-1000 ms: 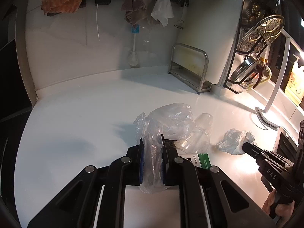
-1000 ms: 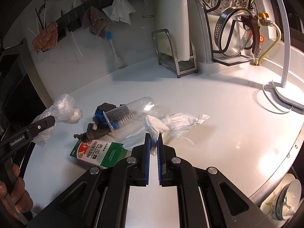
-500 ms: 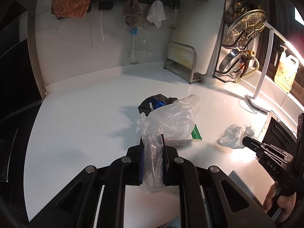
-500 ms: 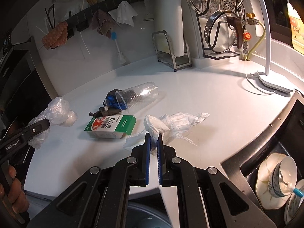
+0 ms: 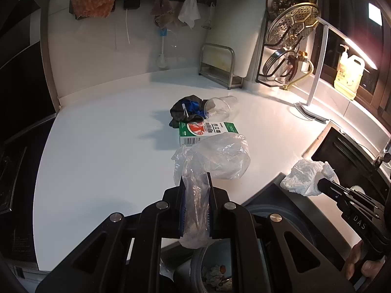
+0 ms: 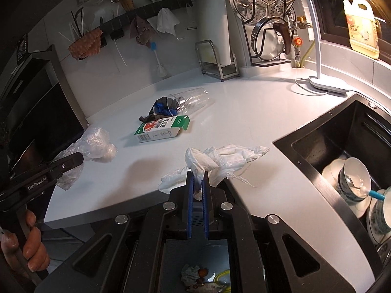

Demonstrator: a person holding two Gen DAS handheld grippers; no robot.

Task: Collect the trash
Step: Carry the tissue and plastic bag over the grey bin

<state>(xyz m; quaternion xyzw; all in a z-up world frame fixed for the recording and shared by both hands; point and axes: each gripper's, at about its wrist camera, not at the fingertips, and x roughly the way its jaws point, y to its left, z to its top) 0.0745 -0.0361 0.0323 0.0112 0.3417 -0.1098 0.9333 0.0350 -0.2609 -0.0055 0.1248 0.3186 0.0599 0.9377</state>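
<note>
Trash held aloft: left gripper (image 5: 195, 183) clamps a clear plastic bag (image 5: 220, 156); right gripper (image 6: 198, 183) pinches crumpled white tissue (image 6: 224, 156).

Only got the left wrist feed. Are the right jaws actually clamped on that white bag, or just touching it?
Observer: Clamped. The right gripper has a fold of the white plastic bag pinched between its blue pads.
Operator: What's under it?
Observer: The open bin shows directly below the jaws, with crumpled trash already at the bottom.
Operator: Anything in the sink? It's just a dark edge for me.
Observer: Yes, the sink holds stacked patterned bowls.
</note>
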